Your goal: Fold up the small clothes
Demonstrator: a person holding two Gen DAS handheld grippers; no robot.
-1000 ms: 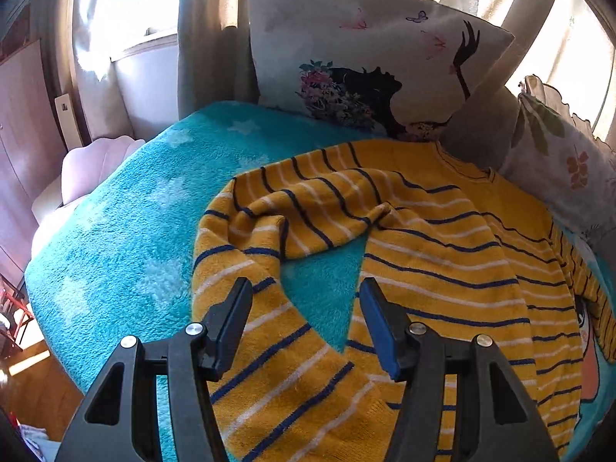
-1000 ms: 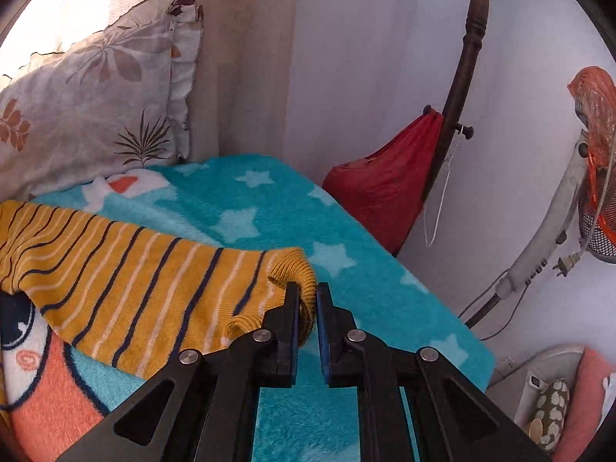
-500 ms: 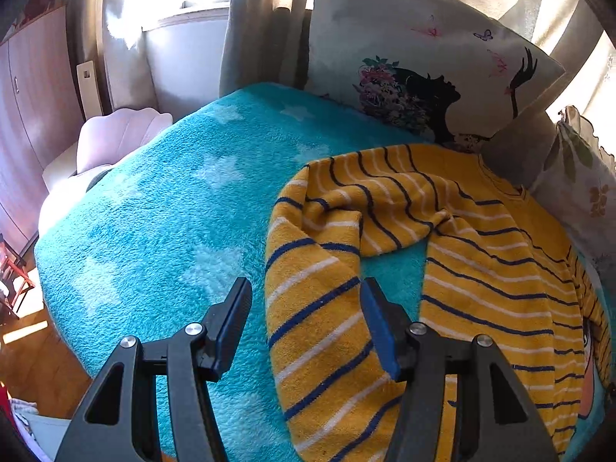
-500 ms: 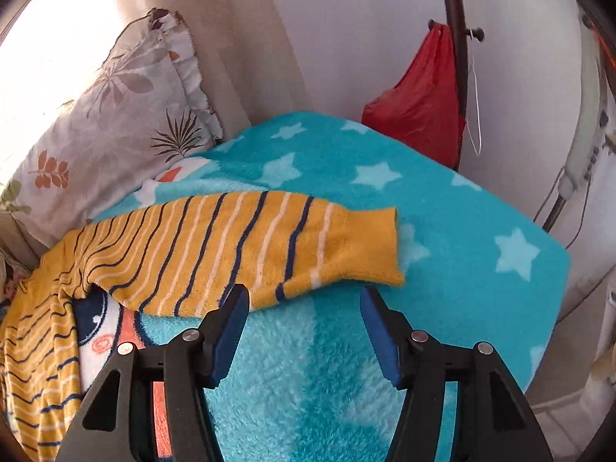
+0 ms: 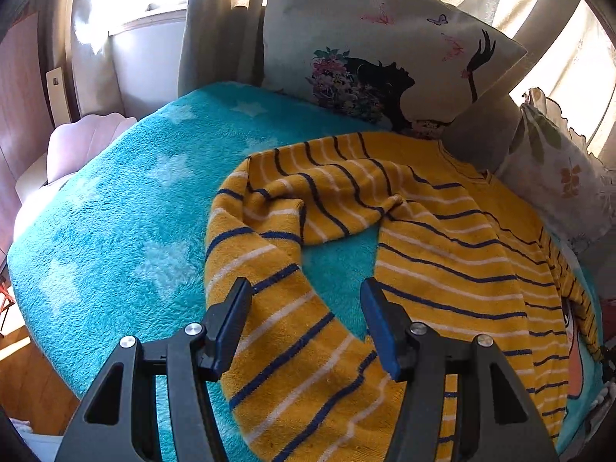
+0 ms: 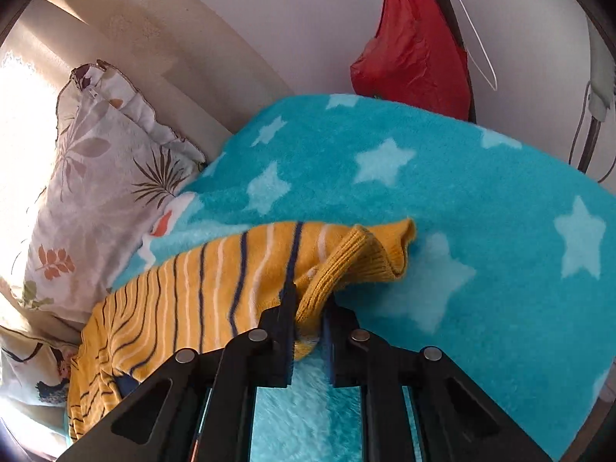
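A small yellow sweater (image 5: 442, 238) with navy and white stripes lies spread on a turquoise star blanket (image 5: 115, 231). Its left sleeve (image 5: 277, 308) bends down toward me and runs under my left gripper (image 5: 306, 304), which is open and hovers just above it. In the right wrist view the other sleeve (image 6: 215, 288) stretches across the blanket (image 6: 481, 211). My right gripper (image 6: 310, 315) is shut on that sleeve's ribbed cuff (image 6: 346, 265), which bunches up between the jaws.
A printed pillow (image 5: 377, 50) and a leaf-pattern pillow (image 5: 558, 177) stand at the head of the bed; the leaf pillow also shows in the right wrist view (image 6: 96, 177). A red bag (image 6: 415, 50) hangs by the wall. The bed edge drops to wooden floor (image 5: 34, 385) at left.
My right gripper opened half a second ago with the cuff lying flat, and has now shut on the cuff again. My left gripper stayed open and shifted slightly over the left sleeve.
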